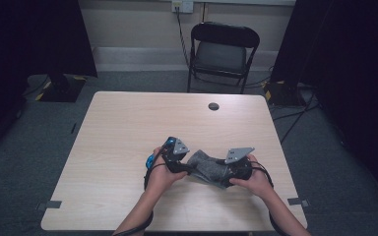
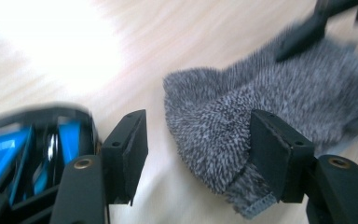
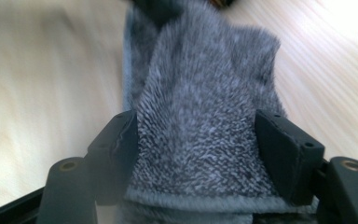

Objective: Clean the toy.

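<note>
**Grey fleece cloth bunched between two grippers**

Where the person's hands meet near the front edge of the pale wooden worktop (image 1: 128, 123), a fuzzy grey fleece cloth (image 1: 207, 169) is seen lying. The cloth's two ends are straddled by the left gripper (image 2: 198, 144) and the right gripper (image 3: 196, 140); whether the fingers are pressing cannot be told. A black folding chair (image 1: 224, 49) is seen beyond.

Looks like a recording lab or studio: bare pale wooden worktop (image 1: 128, 128) on grey carpet (image 1: 24, 162), black folding metal chair (image 1: 224, 51), dark curtains (image 1: 34, 34), taped floor cables (image 1: 295, 115), wall socket (image 1: 182, 6).
</note>
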Demonstrator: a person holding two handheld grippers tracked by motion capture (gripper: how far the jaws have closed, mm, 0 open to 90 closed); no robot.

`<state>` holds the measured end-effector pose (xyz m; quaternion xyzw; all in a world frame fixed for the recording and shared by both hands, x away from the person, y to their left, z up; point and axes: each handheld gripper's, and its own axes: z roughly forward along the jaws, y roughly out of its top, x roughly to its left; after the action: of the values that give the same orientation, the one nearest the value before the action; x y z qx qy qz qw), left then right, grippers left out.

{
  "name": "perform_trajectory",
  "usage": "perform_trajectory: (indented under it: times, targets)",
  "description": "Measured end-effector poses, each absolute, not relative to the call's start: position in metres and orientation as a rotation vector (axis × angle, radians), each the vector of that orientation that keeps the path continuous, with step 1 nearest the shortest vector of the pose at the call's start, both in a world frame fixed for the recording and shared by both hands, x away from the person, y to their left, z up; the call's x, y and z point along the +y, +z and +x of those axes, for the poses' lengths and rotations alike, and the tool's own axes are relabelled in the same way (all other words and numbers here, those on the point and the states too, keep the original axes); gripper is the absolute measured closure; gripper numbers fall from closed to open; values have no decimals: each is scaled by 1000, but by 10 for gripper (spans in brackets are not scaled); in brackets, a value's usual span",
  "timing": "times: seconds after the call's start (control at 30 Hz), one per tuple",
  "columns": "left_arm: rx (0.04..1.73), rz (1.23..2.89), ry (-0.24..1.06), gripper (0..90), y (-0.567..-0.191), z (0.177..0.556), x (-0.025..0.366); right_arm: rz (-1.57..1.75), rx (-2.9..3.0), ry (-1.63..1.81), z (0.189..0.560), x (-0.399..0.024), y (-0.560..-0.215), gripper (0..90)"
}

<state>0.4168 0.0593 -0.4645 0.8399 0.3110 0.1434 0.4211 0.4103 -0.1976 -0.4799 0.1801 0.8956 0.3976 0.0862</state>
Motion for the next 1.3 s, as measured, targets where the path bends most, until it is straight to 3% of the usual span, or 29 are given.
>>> perform_trajectory:
  times: [0.27, 0.53, 0.57, 0.83, 1.3]
  targets:
    - [833, 2059, 288, 254, -449, 430, 79, 676, 2616, 1157, 408, -206, -491, 371]
    - [919, 2080, 369, 170, -446, 444, 113, 765, 2563, 1099, 407, -201, -492, 553]
    - [935, 2078, 377, 166, -446, 447, 117, 807, 2541, 1099, 408, -202, -492, 608]
    - [955, 2107, 369, 162, -464, 465, 120, 841, 2522, 1106, 408, -202, -492, 654]
    - [978, 2150, 368, 163, -487, 480, 110, 856, 2523, 1138, 409, -205, -494, 653]
